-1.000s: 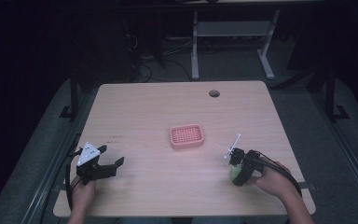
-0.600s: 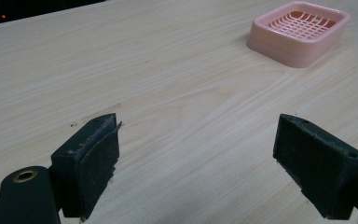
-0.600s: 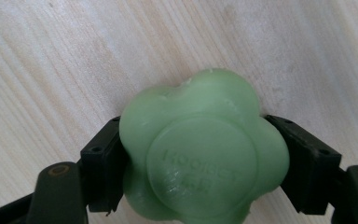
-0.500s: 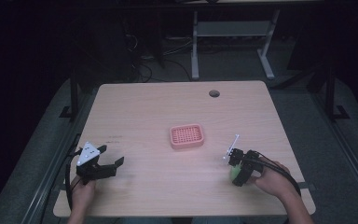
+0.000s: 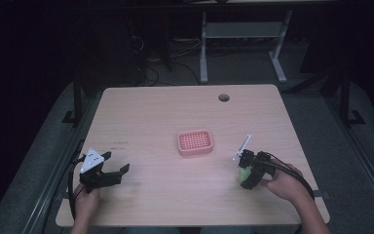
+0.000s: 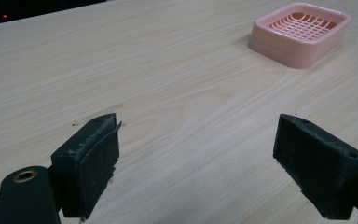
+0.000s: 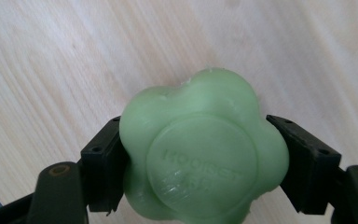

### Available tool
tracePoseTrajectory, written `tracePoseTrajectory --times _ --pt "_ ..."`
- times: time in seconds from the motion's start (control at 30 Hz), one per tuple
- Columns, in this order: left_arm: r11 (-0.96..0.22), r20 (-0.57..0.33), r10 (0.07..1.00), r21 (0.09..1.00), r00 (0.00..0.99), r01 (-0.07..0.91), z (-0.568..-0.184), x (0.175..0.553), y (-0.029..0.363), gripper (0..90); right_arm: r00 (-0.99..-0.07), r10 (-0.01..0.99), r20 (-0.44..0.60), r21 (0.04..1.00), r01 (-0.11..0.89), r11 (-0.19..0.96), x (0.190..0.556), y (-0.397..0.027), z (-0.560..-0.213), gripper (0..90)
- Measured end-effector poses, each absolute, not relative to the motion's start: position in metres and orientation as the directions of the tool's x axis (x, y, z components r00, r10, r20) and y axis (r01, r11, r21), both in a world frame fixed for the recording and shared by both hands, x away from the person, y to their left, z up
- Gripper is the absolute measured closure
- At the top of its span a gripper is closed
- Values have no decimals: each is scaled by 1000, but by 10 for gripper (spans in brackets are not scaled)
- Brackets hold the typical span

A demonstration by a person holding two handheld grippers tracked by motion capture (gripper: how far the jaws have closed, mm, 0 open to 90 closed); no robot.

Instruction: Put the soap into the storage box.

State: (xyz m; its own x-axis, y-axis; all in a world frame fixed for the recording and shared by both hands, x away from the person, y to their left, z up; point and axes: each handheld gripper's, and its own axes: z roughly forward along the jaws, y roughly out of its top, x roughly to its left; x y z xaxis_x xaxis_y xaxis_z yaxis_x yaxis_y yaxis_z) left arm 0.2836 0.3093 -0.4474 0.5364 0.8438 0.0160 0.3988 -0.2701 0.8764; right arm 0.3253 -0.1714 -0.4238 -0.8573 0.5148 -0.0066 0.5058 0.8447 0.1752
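The right tool [image 7: 200,163] clamps a green flower-shaped soap [image 7: 203,151], embossed lettering visible in its view; the left tool [image 6: 198,154] gapes empty.

green soap [image 7: 204,154], round embossed stamp on top face, raised lettering too faint and worn to read, no other text, labels or numbers legible

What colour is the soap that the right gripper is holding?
Pale green. The soap shows best in the right gripper view, clamped in the right gripper.
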Motion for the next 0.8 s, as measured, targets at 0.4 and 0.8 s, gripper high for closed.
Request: tracePoseTrajectory --times 0.4,0.8 --pt "-263 11 844 880 536 395 -447 284 310 141 -860 510 19 215 501 838 352 -161 -403 263" --pt "-261 11 845 881 534 394 -447 284 309 141 -865 502 22 227 493 840 371 -147 -394 263"
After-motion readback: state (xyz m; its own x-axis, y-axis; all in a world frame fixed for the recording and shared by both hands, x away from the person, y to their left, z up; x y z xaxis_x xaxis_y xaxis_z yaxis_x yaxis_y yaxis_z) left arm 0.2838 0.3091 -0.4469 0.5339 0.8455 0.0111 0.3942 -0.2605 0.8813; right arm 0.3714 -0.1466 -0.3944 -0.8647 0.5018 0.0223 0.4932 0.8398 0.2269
